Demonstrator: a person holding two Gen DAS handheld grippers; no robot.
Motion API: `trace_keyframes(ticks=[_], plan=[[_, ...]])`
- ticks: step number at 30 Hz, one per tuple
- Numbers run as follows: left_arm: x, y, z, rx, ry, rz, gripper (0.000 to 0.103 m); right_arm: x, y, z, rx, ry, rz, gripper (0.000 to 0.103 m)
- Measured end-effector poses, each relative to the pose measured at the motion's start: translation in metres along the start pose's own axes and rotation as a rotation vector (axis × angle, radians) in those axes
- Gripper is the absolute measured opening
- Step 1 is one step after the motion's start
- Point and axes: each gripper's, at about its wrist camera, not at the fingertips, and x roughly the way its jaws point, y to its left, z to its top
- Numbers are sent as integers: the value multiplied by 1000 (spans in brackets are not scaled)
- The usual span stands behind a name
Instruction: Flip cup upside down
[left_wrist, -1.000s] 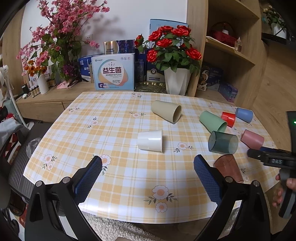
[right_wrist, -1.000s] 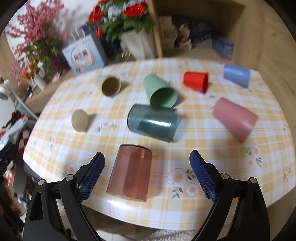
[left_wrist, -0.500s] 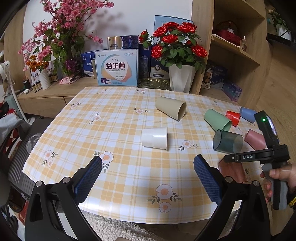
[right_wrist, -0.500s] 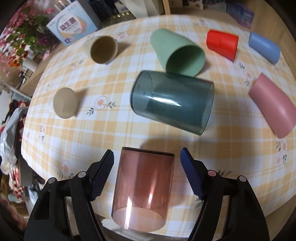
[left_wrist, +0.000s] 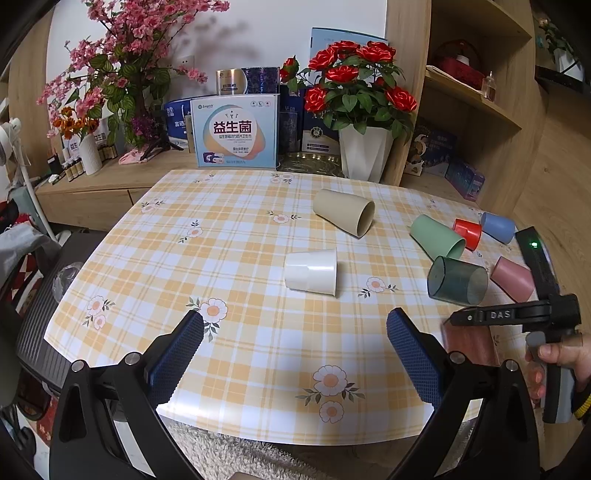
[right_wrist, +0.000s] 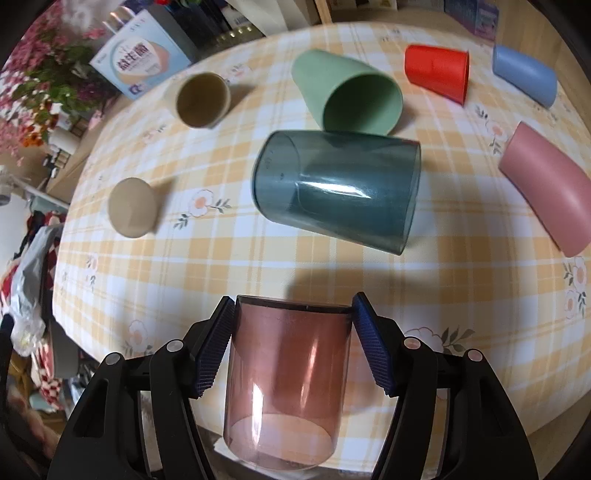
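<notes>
A clear brown cup (right_wrist: 288, 384) lies on its side at the near edge of the checked table (right_wrist: 461, 295), mouth toward me. My right gripper (right_wrist: 293, 347) has closed around it, both blue pads touching its sides. The cup also shows in the left wrist view (left_wrist: 471, 341), under the right gripper (left_wrist: 513, 315). My left gripper (left_wrist: 295, 354) is open and empty above the table's near edge, well left of the cup.
Several other cups lie on their sides: dark teal (right_wrist: 336, 188), green (right_wrist: 347, 94), red (right_wrist: 437, 72), blue (right_wrist: 524, 75), pink (right_wrist: 546, 188), beige (right_wrist: 202, 99), white (left_wrist: 312, 271). A rose pot (left_wrist: 364, 155) and boxes (left_wrist: 236, 134) stand behind the table.
My right gripper moved forward and down over the brown cup and its jaws closed from wide open onto the cup's sides. The left gripper barely moved.
</notes>
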Motion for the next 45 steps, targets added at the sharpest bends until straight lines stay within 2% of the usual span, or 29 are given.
trace_keyframes(ticks=[7,12,20,30,38,45], plan=[[0,0,1,-4,1,0,97,-37,0,-29,-71,-151,15,63],[0,-2,1,0,2,-4,97,-62,-1,-54,-136,-272,-17,62],[1,-7,0,7,9,-9,97,-82,-21,-69,-85,-362,-38,62],[2,-10,-1,6,16,-10,97,-91,-34,-66,-98,-421,-135,62],[5,-12,-2,12,23,-14,97,-84,-27,-67,-177,-460,-237,62],[5,-14,-3,15,24,-16,97,-76,-33,-63,-168,-447,-296,62]])
